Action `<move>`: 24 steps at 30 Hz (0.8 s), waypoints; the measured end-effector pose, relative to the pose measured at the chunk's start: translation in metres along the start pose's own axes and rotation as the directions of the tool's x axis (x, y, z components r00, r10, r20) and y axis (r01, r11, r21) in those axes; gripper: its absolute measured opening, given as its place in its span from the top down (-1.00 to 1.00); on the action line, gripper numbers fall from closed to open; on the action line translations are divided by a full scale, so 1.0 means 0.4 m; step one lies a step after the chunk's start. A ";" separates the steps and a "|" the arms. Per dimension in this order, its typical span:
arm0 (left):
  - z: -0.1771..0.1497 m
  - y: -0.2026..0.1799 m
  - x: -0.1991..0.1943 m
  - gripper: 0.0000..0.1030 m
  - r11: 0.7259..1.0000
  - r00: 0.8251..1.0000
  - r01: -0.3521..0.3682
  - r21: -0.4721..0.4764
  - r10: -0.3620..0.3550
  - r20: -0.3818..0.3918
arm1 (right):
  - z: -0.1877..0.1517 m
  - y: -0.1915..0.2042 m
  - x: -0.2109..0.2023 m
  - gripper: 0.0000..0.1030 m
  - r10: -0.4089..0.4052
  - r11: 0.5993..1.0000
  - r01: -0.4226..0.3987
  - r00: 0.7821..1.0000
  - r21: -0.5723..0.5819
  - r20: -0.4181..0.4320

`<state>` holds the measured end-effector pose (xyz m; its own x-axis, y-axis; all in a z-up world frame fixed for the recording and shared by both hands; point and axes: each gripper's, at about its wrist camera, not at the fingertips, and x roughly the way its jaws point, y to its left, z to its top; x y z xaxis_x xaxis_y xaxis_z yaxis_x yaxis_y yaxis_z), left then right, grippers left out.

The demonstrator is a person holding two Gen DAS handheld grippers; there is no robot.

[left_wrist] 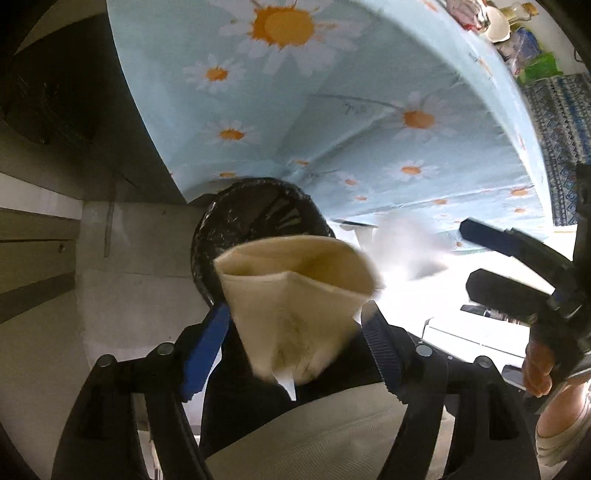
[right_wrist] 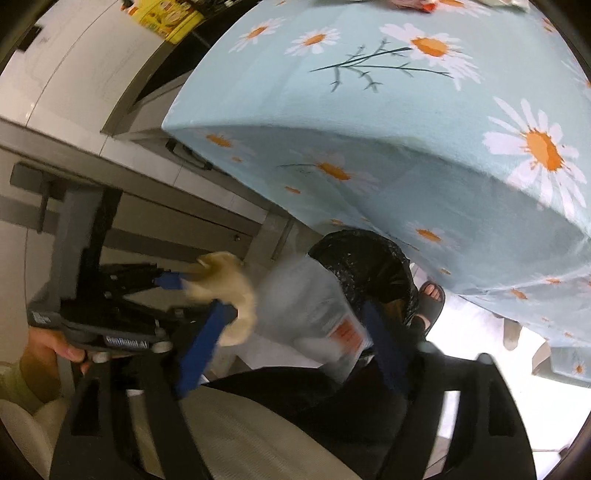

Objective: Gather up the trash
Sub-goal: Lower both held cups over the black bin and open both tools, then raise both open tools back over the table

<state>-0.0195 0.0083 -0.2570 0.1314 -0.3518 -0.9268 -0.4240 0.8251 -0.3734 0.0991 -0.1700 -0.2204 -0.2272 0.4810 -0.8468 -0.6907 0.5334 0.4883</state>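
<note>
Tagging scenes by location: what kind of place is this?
Likely a home kitchen or dining area: table under a daisy tablecloth, black-lined trash bin on the tiled floor, food boxes on a counter.

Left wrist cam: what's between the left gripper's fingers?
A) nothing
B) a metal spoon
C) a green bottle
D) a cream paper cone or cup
D: a cream paper cone sits between the left gripper's blue fingers, above the black-lined bin beside the daisy tablecloth.
</note>
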 end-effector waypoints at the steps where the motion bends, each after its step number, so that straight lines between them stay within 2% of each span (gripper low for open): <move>1: -0.001 0.002 0.003 -0.40 1.000 1.000 -0.005 -0.003 0.005 -0.005 | 0.003 -0.001 -0.001 -0.57 -0.001 1.000 0.001 1.000 0.002 0.000; 9: 0.006 0.021 0.000 -0.40 0.999 1.000 -0.022 -0.033 0.022 -0.015 | 0.012 -0.006 -0.009 -0.57 0.007 1.000 -0.007 1.000 0.012 -0.001; 24: 0.024 -0.003 -0.084 -0.40 1.000 0.998 0.000 -0.009 0.001 0.059 | 0.013 0.016 -0.061 -0.57 -0.012 1.000 0.012 0.999 0.008 0.053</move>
<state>-0.0147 0.0234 -0.2256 0.1838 -0.3247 -0.9278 -0.4317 0.8213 -0.3730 0.1040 -0.1748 -0.1954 -0.1819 0.5106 -0.8403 -0.6877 0.5448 0.4799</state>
